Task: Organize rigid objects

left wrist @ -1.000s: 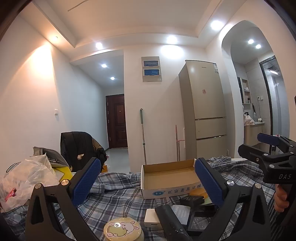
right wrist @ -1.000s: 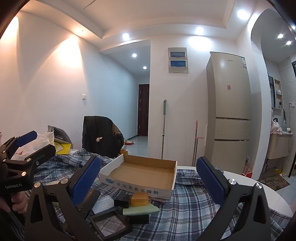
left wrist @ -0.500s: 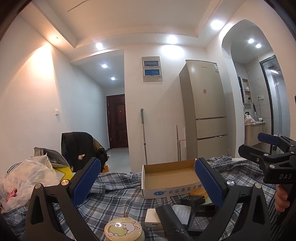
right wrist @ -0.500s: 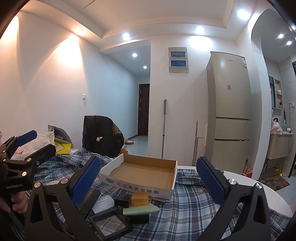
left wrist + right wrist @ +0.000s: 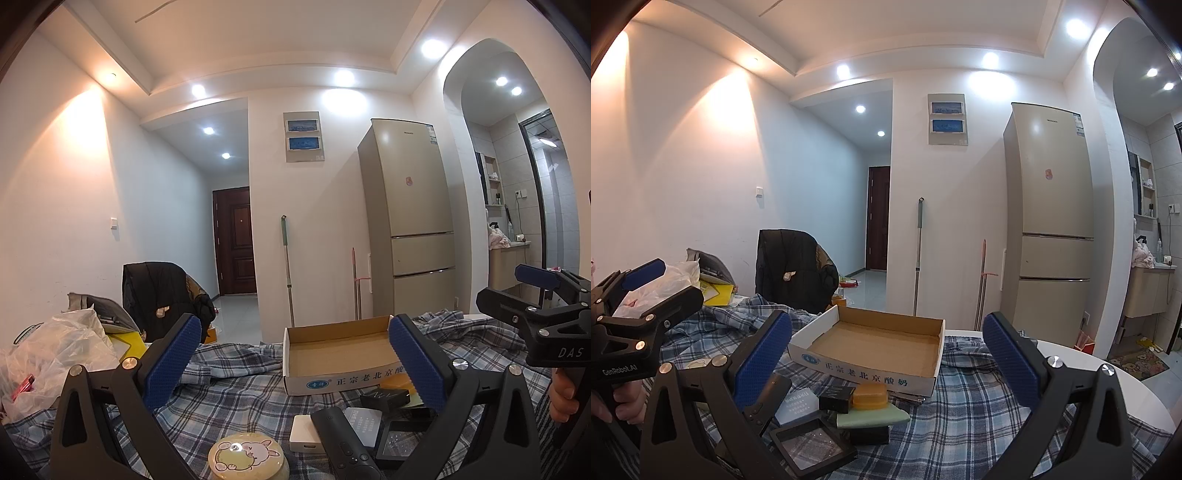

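An empty open cardboard tray point(image 5: 340, 350) point(image 5: 875, 347) lies on the plaid-covered table. In front of it sits a cluster of small items: a black remote point(image 5: 345, 439), a white box point(image 5: 304, 437), a round yellow tin point(image 5: 245, 458), a black box point(image 5: 836, 397), an orange soap bar point(image 5: 870, 395), a green pad point(image 5: 873, 417) and a clear-lidded case point(image 5: 812, 448). My left gripper point(image 5: 293, 363) is open and empty above the items. My right gripper point(image 5: 886, 363) is open and empty above them too. Each gripper shows at the edge of the other's view.
A plastic bag point(image 5: 55, 350) and clutter sit at the table's left end. A chair with a black jacket point(image 5: 162, 299) stands behind. A fridge point(image 5: 410, 218), a mop point(image 5: 286, 273) and a doorway lie beyond. The white table edge point(image 5: 1108, 373) shows at right.
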A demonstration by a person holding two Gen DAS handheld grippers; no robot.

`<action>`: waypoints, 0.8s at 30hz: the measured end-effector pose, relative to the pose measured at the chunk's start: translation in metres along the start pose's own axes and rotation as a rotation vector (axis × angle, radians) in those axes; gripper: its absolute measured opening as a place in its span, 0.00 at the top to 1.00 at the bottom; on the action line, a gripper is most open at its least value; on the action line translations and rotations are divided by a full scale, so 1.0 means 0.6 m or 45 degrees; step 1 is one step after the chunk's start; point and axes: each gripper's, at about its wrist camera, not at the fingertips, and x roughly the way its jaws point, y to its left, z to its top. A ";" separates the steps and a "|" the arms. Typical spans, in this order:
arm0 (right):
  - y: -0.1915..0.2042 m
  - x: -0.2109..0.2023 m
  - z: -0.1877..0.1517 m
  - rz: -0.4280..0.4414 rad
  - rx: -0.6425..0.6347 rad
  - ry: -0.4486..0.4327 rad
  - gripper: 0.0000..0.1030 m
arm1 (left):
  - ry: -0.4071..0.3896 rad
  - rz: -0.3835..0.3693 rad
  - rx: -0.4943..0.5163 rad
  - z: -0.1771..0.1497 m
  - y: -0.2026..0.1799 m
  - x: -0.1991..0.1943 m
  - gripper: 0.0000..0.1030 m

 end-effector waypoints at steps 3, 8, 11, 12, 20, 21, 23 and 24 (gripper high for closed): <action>0.000 0.000 0.000 0.000 0.000 0.000 0.00 | -0.001 0.000 0.000 0.000 0.000 0.000 0.00; 0.000 0.000 -0.001 -0.003 -0.004 0.003 0.00 | -0.001 0.000 -0.001 -0.001 0.000 0.000 0.00; -0.001 0.000 -0.001 -0.003 -0.004 0.001 0.00 | -0.001 0.000 0.000 -0.001 0.000 0.000 0.00; 0.000 0.001 0.000 -0.002 -0.004 0.003 0.00 | -0.001 0.000 0.000 -0.001 0.000 0.000 0.00; 0.000 0.000 -0.001 -0.003 -0.005 0.003 0.00 | -0.001 0.000 -0.001 -0.001 0.000 0.000 0.00; 0.000 0.001 -0.001 -0.003 -0.006 0.004 0.00 | -0.001 0.000 -0.001 -0.001 0.000 0.000 0.00; 0.000 0.001 -0.001 -0.001 -0.008 0.009 0.00 | -0.002 0.000 -0.001 -0.001 0.000 0.000 0.00; 0.000 0.001 -0.002 0.002 -0.010 0.013 0.00 | -0.001 0.000 0.000 -0.001 0.000 0.000 0.00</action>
